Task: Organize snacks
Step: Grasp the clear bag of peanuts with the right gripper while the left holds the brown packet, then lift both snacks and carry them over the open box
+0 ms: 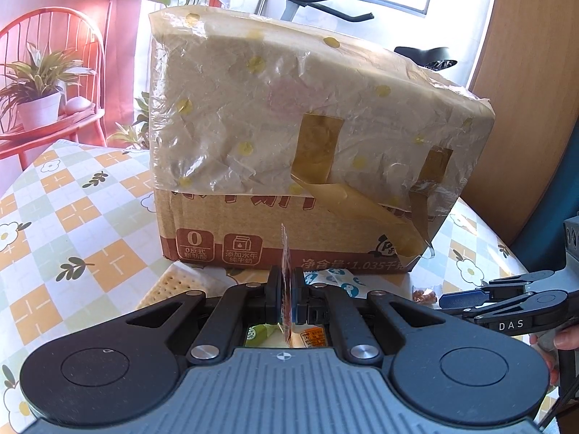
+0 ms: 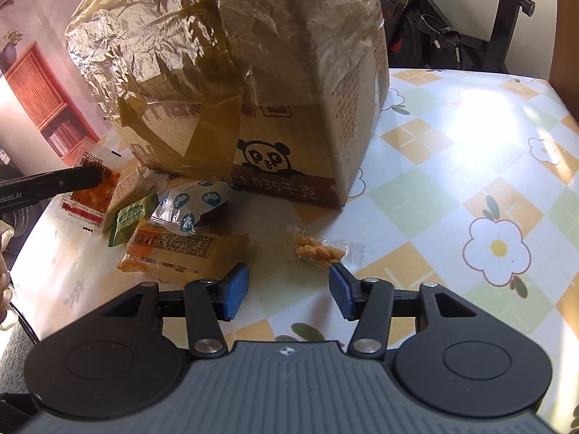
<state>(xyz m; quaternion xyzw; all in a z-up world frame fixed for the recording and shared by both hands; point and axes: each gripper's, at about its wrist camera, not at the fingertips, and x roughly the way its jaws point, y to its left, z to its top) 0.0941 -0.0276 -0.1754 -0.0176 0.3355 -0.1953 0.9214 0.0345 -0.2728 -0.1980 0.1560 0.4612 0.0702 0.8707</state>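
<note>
Checked tablecloth (image 2: pixel 452 166), plastic-shrouded box (image 2: pixel 224 72), print half hidden, top cut off.

The top of the cardboard box (image 2: pixel 224 83) runs off the upper edge of the right wrist view. Plastic wrap (image 1: pixel 253 101) hides most of its print. The cracker pack (image 1: pixel 170 285) is partly hidden behind the left gripper (image 1: pixel 286 296). The meat snack packet (image 1: pixel 286 253) shows only its thin edge there. The small twist snack bag (image 1: pixel 424 294) is too small to read.
</note>
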